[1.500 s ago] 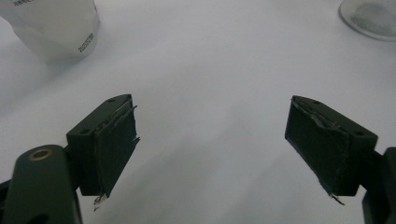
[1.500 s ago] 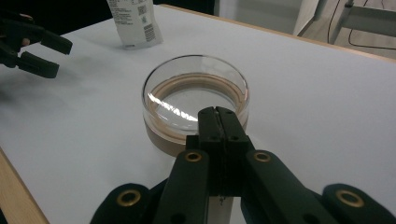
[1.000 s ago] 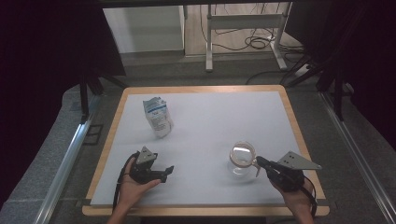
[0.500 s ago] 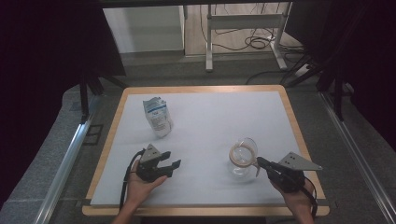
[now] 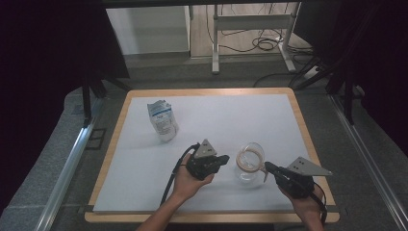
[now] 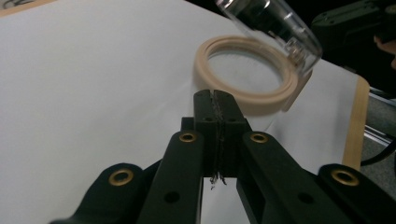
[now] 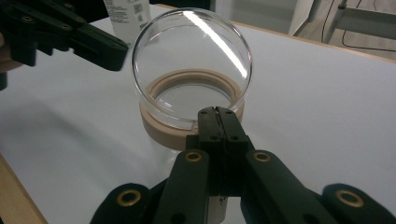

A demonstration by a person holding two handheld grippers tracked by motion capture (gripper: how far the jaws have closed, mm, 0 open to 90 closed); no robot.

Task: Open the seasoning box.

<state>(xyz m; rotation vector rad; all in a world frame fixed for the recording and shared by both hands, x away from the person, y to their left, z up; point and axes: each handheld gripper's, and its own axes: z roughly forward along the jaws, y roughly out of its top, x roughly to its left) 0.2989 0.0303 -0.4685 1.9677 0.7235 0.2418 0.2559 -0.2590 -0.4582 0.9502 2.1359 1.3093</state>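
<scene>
Here, in the high view, a clear glass jar (image 5: 249,162) with a beige rim stands on the white table (image 5: 221,120), toward its near right part, with its hinged glass lid tipped up. The left gripper (image 5: 223,159), held in the person's left hand (image 5: 190,179), lies just to the left of the jar with its tips close to the beige rim. The right gripper (image 5: 267,167) comes in from the right, its tip at the jar's near right side, a grey three-cornered plate on top of it. A white pouch (image 5: 161,120) with blue print stands well apart, toward the far left of the table. In the left gripper view, the left gripper (image 6: 215,95) has its two black jaws pressed together with nothing between them, their tips just short of the jar's beige rim (image 6: 247,70); the clear lid (image 6: 271,28) leans over the opening above. In the right gripper view, the right gripper (image 7: 217,112) is likewise clenched, its jaws meeting at the near edge of the jar (image 7: 191,84); whether they pinch the rim there I cannot tell. The left gripper (image 7: 105,49) reaches in from the upper left, near the jar, and the pouch (image 7: 126,14) stands behind.
</scene>
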